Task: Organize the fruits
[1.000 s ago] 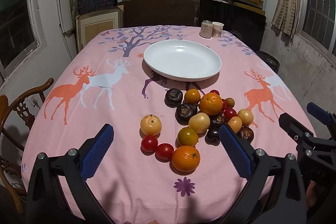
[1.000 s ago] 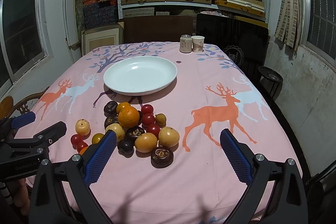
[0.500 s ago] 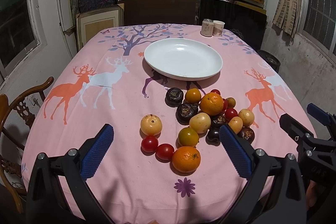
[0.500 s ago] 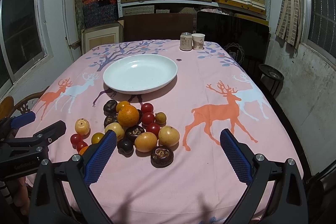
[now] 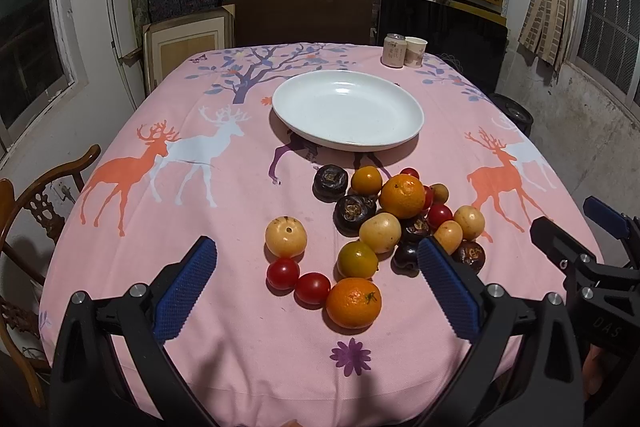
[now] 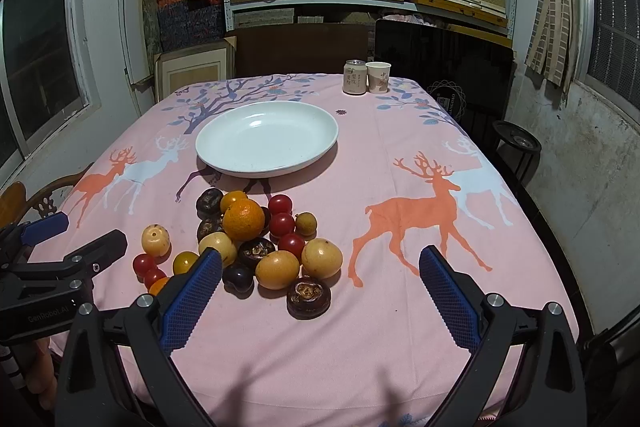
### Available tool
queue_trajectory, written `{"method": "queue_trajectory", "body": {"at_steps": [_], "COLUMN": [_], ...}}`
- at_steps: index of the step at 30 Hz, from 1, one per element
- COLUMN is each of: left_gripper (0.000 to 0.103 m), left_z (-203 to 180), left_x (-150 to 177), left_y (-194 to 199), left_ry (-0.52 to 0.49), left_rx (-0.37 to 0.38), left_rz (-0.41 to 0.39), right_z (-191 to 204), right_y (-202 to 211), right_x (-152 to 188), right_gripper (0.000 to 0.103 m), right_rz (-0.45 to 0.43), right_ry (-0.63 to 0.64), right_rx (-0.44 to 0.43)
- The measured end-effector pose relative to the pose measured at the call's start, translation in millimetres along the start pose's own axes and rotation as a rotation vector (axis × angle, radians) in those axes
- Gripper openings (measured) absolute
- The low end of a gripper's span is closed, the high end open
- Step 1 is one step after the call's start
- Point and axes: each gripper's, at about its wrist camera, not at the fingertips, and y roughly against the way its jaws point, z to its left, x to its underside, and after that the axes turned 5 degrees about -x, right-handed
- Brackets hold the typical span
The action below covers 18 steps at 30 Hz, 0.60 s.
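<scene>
Two claws wide apart, nothing picked up yet.

Since a second ago we see almost no change: our left claw (image 5: pixel 316 283) and right claw (image 6: pixel 320 291) have only crept slightly nearer, both with blue pads spread and gripping nothing. The loose pile of oranges, red tomatoes, yellow and dark round fruits (image 5: pixel 384 223) lies untouched at centre frame on the pink deer-print surface (image 5: pixel 160 219), just below the empty white round plate (image 5: pixel 348 109). We judge sorting has not begun.
</scene>
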Motion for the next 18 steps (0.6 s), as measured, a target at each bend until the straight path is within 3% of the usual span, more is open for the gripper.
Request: {"method": "queue_trajectory", "body": {"at_steps": [18], "left_gripper": [0.099], "left_z": [-1.8], "left_x": [1.8], "left_y": [-0.7], "left_ry": [-0.002], "left_rx": [0.001], "left_rz": [0.000], "right_z": [1.2], "right_y": [-0.9], "right_x": [1.1], "right_gripper": [0.099], "right_rz": [0.000], "right_ry": [0.001], "right_rx": [0.001]}}
